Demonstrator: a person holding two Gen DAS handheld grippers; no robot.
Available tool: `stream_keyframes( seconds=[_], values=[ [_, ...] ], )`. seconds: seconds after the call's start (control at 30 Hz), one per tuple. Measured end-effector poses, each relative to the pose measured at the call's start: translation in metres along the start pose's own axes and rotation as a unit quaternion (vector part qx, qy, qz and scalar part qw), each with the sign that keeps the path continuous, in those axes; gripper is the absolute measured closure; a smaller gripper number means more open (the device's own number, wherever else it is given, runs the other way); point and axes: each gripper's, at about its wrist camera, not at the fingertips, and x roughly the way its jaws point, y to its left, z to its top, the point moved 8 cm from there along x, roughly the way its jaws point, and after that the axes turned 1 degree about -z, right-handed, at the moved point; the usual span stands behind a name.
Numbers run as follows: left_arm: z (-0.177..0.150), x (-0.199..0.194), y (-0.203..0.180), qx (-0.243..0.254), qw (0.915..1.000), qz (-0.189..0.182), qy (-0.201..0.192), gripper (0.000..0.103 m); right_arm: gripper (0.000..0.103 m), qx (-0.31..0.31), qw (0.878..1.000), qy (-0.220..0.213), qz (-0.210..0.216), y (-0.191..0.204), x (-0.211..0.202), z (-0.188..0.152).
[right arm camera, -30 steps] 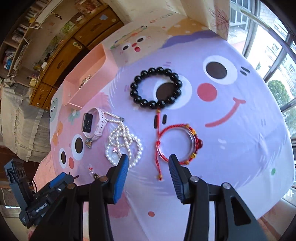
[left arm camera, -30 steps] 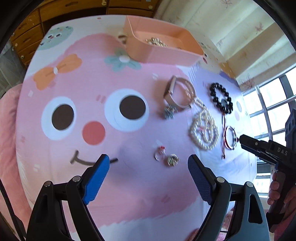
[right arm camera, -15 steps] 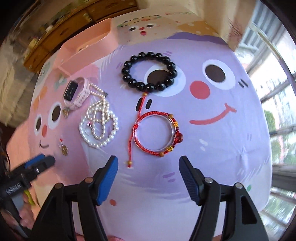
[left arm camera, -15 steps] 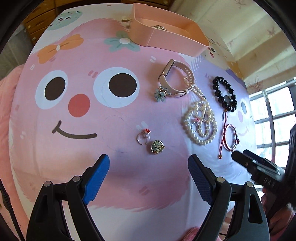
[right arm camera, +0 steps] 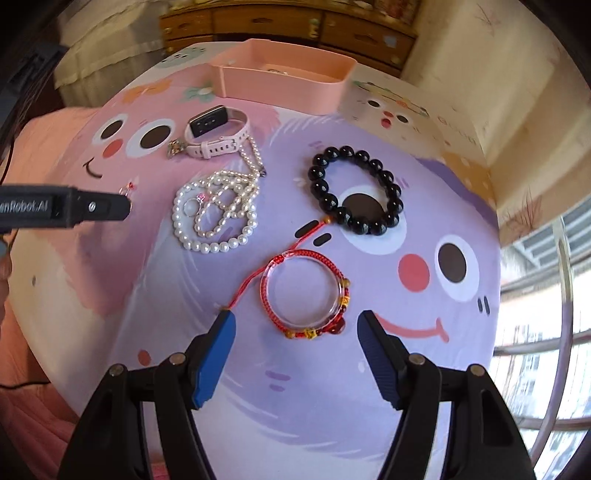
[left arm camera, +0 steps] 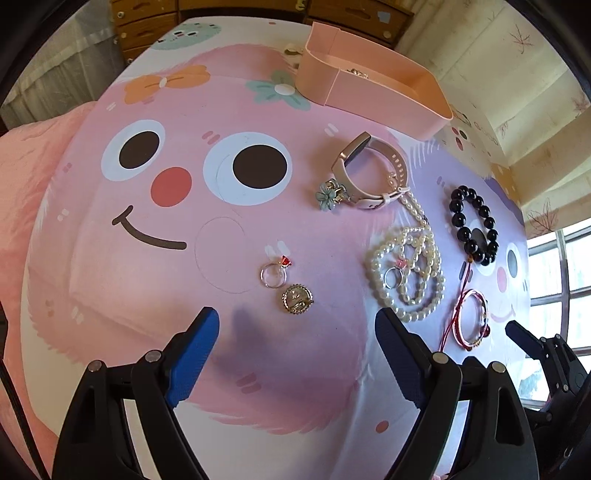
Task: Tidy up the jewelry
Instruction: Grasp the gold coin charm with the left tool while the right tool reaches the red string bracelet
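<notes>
Jewelry lies on a cartoon-print cloth. In the left wrist view my left gripper (left arm camera: pixel 297 328) is open and empty, just short of a red-stone ring (left arm camera: pixel 274 271) and a round gold brooch (left arm camera: pixel 296 298). A pink watch (left arm camera: pixel 369 171), a flower charm (left arm camera: pixel 328 195) and a pearl necklace (left arm camera: pixel 410 273) with a ring (left arm camera: pixel 392 276) on it lie further right. In the right wrist view my right gripper (right arm camera: pixel 295 326) is open and empty, its tips either side of a red cord bangle (right arm camera: pixel 304 293). A black bead bracelet (right arm camera: pixel 356 190) lies beyond it.
A pink tray (left arm camera: pixel 373 92) stands at the far edge with a small piece of jewelry inside; it also shows in the right wrist view (right arm camera: pixel 280 86). Wooden drawers (right arm camera: pixel 288 22) stand behind. A window (right arm camera: pixel 546 332) is on the right. The cloth drops off at the near edge.
The left gripper has drawn closer to the ring and brooch. The right gripper has opened wider and moved forward so its tips flank the red bangle.
</notes>
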Motion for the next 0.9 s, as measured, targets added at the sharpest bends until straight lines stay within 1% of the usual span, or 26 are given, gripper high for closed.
stream_keyframes(
  seconds=[0.03,0.07,0.17,0.2,0.23,0.27,0.33,0.4,0.53,0.57,0.7,0.73,0.8,0.83,0.9],
  values=[
    [0.0,0.0,-0.001,-0.005,1.0,0.002,-0.007,0.02,0.034,-0.008,1.0,-0.005,0.003,0.0,0.001,0.0],
    [0.0,0.001,-0.001,-0.009,0.9999,0.005,-0.011,0.025,0.034,-0.014,1.0,-0.01,0.006,-0.001,0.002,-0.001],
    [-0.003,0.005,-0.001,-0.021,0.9996,0.015,-0.014,0.034,0.034,-0.02,0.999,-0.025,0.016,-0.003,0.008,-0.001],
    [-0.003,0.006,-0.001,-0.025,0.9994,0.016,-0.014,0.035,0.034,-0.02,0.999,-0.031,0.019,-0.004,0.009,-0.002],
    [-0.004,0.007,0.0,-0.03,0.9993,0.018,-0.016,0.039,0.034,-0.019,0.999,-0.034,0.022,-0.005,0.011,-0.001],
    [-0.006,0.007,0.002,-0.035,0.999,0.021,-0.02,0.044,0.034,-0.019,0.999,-0.035,0.027,-0.006,0.013,-0.002],
    [-0.008,0.008,0.004,-0.048,0.9981,0.029,-0.025,0.051,0.034,-0.022,0.998,-0.038,0.033,-0.005,0.016,0.0],
    [-0.012,0.011,0.005,-0.06,0.9975,0.028,-0.025,0.051,0.034,-0.027,0.998,-0.041,0.038,-0.004,0.019,0.0],
    [-0.013,0.01,0.006,-0.059,0.9966,0.043,-0.039,0.059,0.034,-0.035,0.997,-0.049,0.058,-0.001,0.023,0.001],
    [-0.012,0.01,0.006,-0.057,0.9963,0.048,-0.044,0.063,0.034,-0.037,0.996,-0.051,0.059,0.0,0.024,0.002],
    [-0.01,0.01,0.007,-0.052,0.9949,0.066,-0.055,0.069,0.034,-0.046,0.995,-0.06,0.064,0.0,0.027,0.002],
    [-0.01,0.01,0.007,-0.053,0.9946,0.069,-0.057,0.072,0.034,-0.046,0.995,-0.061,0.066,0.0,0.027,0.003],
    [-0.009,0.01,0.007,-0.054,0.9936,0.077,-0.064,0.084,0.034,-0.046,0.995,-0.066,0.066,-0.001,0.028,0.004],
    [-0.009,0.009,0.008,-0.051,0.9933,0.08,-0.066,0.086,0.034,-0.046,0.994,-0.067,0.066,-0.001,0.028,0.004],
    [-0.008,0.009,0.007,-0.047,0.9931,0.083,-0.068,0.086,0.034,-0.046,0.994,-0.07,0.067,-0.001,0.028,0.005]
  ],
)
